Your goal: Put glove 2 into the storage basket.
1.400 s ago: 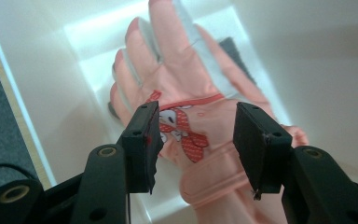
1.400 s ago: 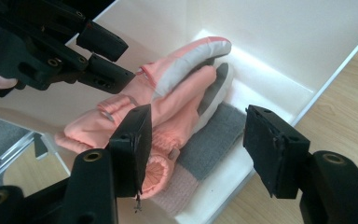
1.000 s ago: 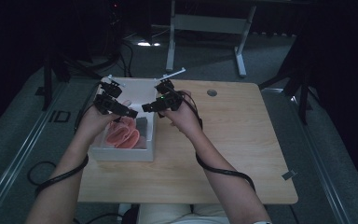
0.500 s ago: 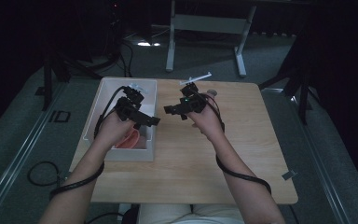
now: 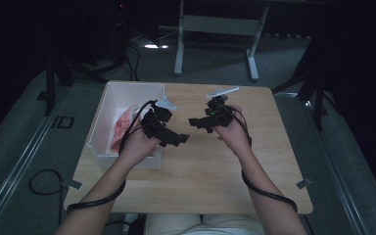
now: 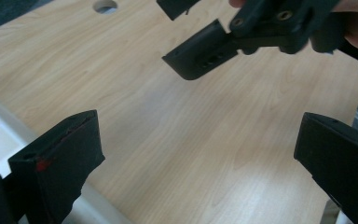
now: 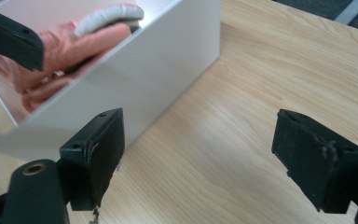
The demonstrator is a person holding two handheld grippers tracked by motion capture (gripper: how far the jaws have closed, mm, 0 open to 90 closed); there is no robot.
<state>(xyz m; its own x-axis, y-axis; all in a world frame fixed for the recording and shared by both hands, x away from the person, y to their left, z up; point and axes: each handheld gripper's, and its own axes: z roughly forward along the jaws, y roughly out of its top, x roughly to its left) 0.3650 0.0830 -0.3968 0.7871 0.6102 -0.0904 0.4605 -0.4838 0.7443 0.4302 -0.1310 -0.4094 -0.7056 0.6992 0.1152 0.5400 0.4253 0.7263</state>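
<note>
High view: left gripper and right gripper hover near each other over the table, tips facing, both w/ jaws wide, empty. White bin at left holds pink cloth. Left gripper view: jaws spread, bare wood betw. them. Right gripper view: jaws spread, bin w/ cloth far left.

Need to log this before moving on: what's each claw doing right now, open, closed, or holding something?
Left claw: open, nothing between its jaws, over the table.
Right claw: open, holding nothing, pointing toward the white box.
</note>
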